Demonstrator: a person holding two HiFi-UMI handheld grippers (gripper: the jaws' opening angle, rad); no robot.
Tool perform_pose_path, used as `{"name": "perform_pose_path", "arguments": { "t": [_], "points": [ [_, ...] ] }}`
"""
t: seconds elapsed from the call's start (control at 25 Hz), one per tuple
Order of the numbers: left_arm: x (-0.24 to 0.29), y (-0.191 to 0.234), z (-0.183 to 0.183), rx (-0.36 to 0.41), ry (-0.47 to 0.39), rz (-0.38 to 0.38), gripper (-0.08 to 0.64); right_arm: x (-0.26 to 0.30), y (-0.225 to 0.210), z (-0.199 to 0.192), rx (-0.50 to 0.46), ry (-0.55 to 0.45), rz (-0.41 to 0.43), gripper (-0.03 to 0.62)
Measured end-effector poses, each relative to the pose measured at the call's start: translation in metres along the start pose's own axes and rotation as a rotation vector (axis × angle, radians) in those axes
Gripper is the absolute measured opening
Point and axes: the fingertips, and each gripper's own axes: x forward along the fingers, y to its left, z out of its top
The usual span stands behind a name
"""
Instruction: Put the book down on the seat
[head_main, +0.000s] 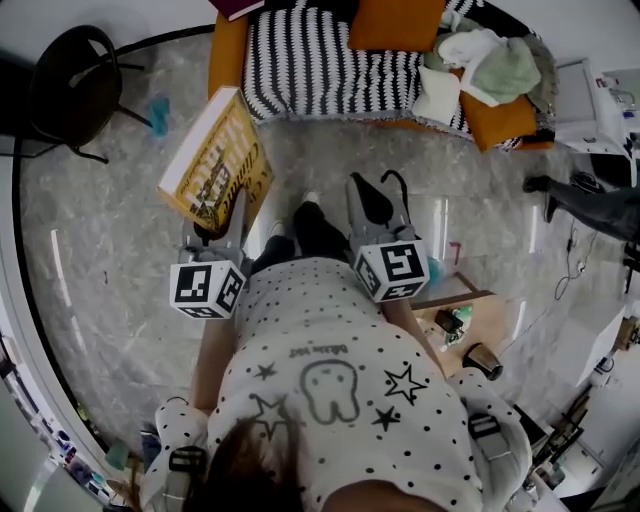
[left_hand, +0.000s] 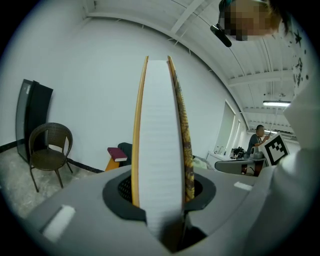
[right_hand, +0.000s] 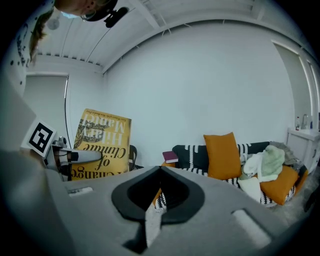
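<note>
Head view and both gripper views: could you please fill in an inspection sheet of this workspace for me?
Surface: striped sofa seat, its left and middle parts bare.
Job's things: yellow book upright, in front of the sofa, not yet on the seat.
Clutter: clothes pile and orange cushion on the sofa; maroon book at its left end.
Grippers: left gripper shut on the yellow book's lower edge; right gripper shut, empty.
Cables: thin cable on the floor at right, it seems.
Surroundings: black wicker chair; low wooden table; person at a desk.
</note>
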Motion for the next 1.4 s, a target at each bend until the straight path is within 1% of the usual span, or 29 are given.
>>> {"name": "perform_pose_path", "arguments": {
  "t": [0.16, 0.32, 0.4, 0.92, 1.16, 1.4],
  "points": [
    [0.027, -0.003, 0.003, -0.003, -0.008, 0.026, 0.144, 0.017, -0.025, 0.008, -0.010, 0.002, 0.022, -0.005],
    [0.075, -0.017, 0.001, -0.011, -0.007, 0.044, 0.144, 0.041, -0.073, 0.013, -0.006, 0.012, 0.034, -0.005],
    [0.090, -0.022, 0.001, -0.014, -0.006, 0.046, 0.144, 0.048, -0.087, 0.016, -0.006, 0.012, 0.038, -0.005],
    [0.099, -0.027, 0.007, 0.012, -0.026, 0.071, 0.144, 0.045, -0.102, 0.018, -0.008, 0.006, 0.045, -0.005],
    [0.112, -0.030, 0.012, 0.015, -0.019, 0.065, 0.144, 0.053, -0.112, 0.024, -0.003, 0.001, 0.043, -0.005],
    [0.142, -0.027, 0.023, 0.014, -0.017, 0.051, 0.144, 0.072, -0.126, 0.031, 0.009, 0.013, 0.036, -0.005]
  ]
}}
